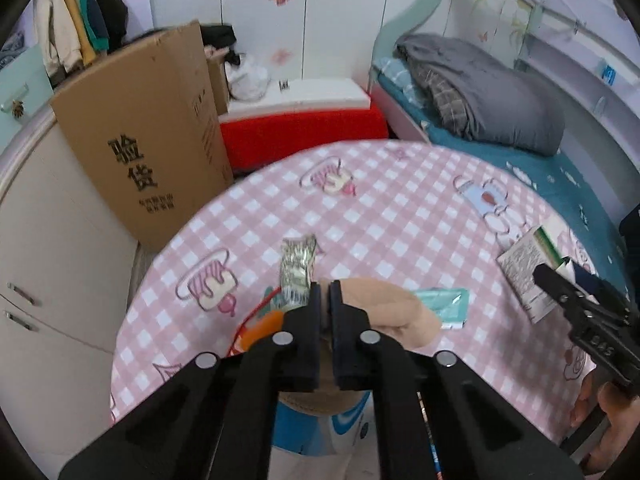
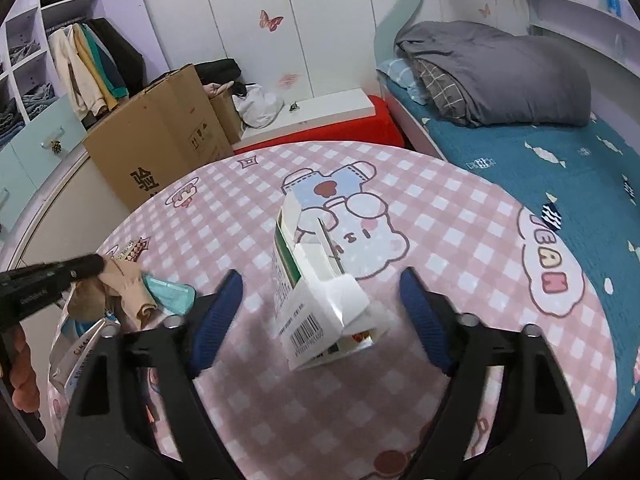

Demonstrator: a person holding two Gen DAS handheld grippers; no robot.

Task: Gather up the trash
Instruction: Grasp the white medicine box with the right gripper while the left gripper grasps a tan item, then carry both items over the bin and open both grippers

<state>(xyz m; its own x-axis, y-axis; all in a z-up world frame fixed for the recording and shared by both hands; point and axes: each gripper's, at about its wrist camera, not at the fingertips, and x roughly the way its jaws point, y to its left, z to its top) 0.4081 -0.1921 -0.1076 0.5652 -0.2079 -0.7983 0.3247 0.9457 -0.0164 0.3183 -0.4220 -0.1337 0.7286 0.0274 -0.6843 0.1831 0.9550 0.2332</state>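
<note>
Pink checked tablecloth point(image 2: 460, 240) — opened carton point(image 2: 320, 300) lengthwise away from right gripper point(image 2: 320, 312)

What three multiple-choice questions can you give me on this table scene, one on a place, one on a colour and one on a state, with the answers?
1. Where is the white carton?
A) on the bed
B) on the table, between the right gripper's fingers
C) inside the cardboard box

2. What colour are the right gripper's pads?
A) red
B) yellow
C) blue

3. How is the left gripper?
A) wide open
B) shut on the beige cloth
C) holding the carton

Answers: B, the carton lies on the table with a pad clear of it on each side; C, both pads show blue; B, its jaws are pinched together on the cloth.
</note>
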